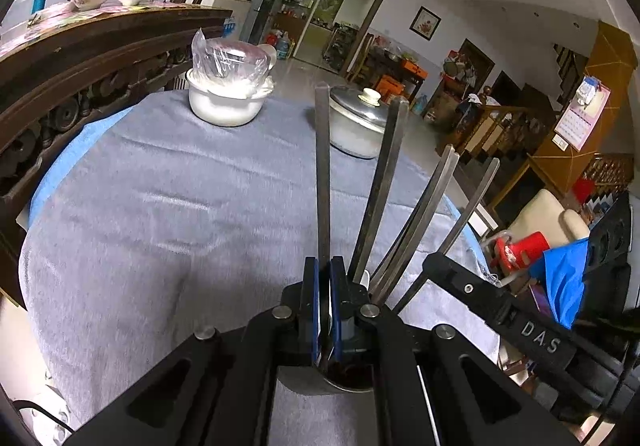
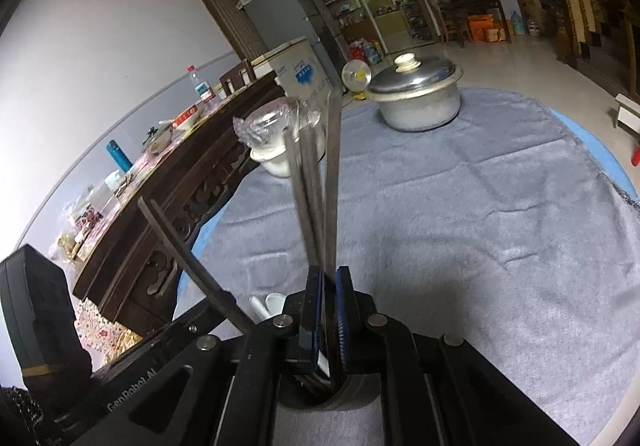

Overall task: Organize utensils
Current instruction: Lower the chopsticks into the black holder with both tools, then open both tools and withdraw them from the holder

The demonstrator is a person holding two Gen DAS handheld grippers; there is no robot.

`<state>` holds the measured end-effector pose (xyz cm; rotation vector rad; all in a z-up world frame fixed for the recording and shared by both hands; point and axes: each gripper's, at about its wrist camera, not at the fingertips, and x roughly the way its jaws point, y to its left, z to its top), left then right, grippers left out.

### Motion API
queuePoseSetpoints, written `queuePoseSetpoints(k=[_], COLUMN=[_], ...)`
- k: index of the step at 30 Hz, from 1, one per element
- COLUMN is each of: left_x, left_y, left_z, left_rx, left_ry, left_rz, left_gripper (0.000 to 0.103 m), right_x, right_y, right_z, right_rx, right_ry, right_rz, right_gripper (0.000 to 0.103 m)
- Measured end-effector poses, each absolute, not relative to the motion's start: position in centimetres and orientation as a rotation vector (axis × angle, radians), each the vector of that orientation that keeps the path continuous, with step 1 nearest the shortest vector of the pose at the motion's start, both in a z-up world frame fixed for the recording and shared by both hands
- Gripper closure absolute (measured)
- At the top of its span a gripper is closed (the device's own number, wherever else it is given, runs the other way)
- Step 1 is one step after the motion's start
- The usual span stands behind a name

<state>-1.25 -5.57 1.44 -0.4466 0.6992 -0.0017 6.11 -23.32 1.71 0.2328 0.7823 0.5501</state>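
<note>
Left wrist view: a white bowl (image 1: 226,102) covered in plastic stood at the far left of the grey cloth (image 1: 160,206), with a lidded pot (image 1: 358,118) to its right. The left gripper (image 1: 324,306) was closed narrow on one chopstick (image 1: 322,174) standing in the cup (image 1: 348,376); further utensils (image 1: 416,222) leaned rightward from the same cup, and the right tool's body (image 1: 500,310) lay beside them. Right wrist view: a lone chopstick (image 2: 188,258) slanted left, while the right gripper (image 2: 329,310) was closed narrow on a bunch of sticks (image 2: 320,186) rising from the cup (image 2: 332,398). The pot (image 2: 420,94) stood far right.
</note>
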Motion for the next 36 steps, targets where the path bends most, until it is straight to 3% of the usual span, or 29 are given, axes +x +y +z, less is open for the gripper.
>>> queuePoseSetpoints(k=[2,4,5,6,8,14,18,23,36], left_x=[-1.3,-1.4,-1.4,-1.5,-1.9,-2.9,-3.4,-4.0,-4.4], left_y=[-5.4,-5.0,-4.8,-4.5,-3.9,-2.5,-1.9,-1.3,-1.9], left_z=[1.6,1.8,2.0,2.2,2.6,3.9,4.1,3.4,2.0], left_rx=[-0.458,-0.464,-0.467,-0.477,-0.499,-0.521,-0.520,-0.509,-0.351], left_ry=[0.695,0.693,0.693,0.695,0.683,0.665,0.673,0.704,0.768], left_rz=[0.004,0.014,0.022,0.038,0.063,0.106,0.138,0.174,0.226], left_gripper=[0.097,0.095,0.087,0.072,0.053,0.050,0.036,0.035,0.028], right_x=[6.0,5.8,5.8,5.8,5.5,4.6,3.4,1.9,-0.4], right_y=[-23.4,-23.8,-23.9,-24.3,-24.7,-26.3,-27.1,-27.4,-26.1], right_z=[1.8,2.1,2.2,2.4,2.8,3.9,4.4,4.6,4.0], right_rx=[0.242,0.250,0.255,0.267,0.277,0.281,0.266,0.220,0.106], right_ry=[0.779,0.767,0.763,0.755,0.731,0.708,0.698,0.691,0.692], right_rz=[0.554,0.546,0.542,0.534,0.524,0.497,0.480,0.462,0.496], right_gripper=[0.093,0.084,0.067,0.046,0.034,0.033,0.028,0.021,0.019])
